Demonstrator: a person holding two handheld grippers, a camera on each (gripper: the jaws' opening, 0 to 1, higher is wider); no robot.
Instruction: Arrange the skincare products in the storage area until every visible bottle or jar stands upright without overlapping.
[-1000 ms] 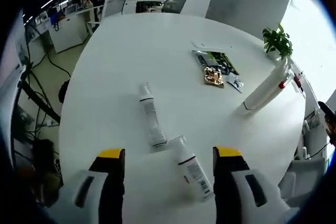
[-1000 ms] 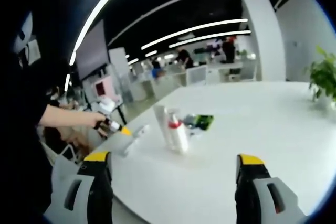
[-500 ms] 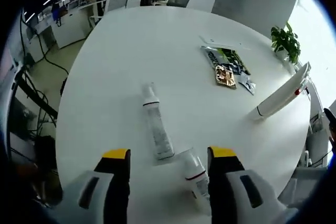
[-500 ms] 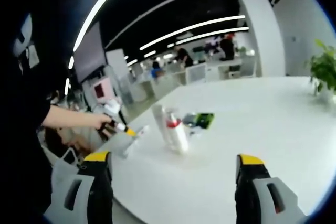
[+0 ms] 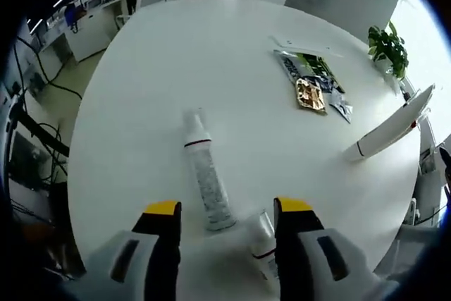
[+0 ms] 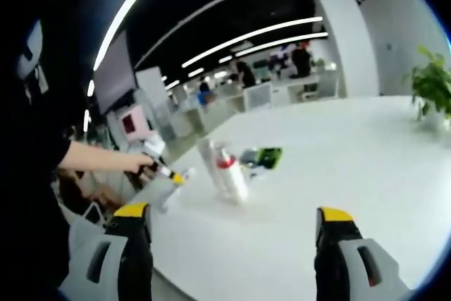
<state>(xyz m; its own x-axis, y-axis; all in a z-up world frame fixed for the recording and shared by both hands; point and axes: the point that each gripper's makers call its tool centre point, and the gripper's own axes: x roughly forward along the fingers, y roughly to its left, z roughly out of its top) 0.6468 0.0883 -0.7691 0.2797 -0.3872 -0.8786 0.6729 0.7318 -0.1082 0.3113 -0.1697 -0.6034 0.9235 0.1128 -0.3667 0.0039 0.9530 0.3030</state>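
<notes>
The left gripper (image 5: 227, 211) is held open w/ nothing gripped, just above a short bottle (image 5: 261, 240) lying flat btw. its jaws, and a long tube (image 5: 204, 174) is laid flat beside that bottle on the white table (image 5: 141, 82). Farther off, a tall bottle (image 5: 390, 128) is seen upright near some packets (image 5: 311, 84). The right gripper (image 6: 232, 218) is also held open and empty, well back from the upright bottles.

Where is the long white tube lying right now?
In the left gripper view, the long white tube lies flat on the white table, just ahead of the open left hand-held gripper, beside a smaller bottle.
</notes>
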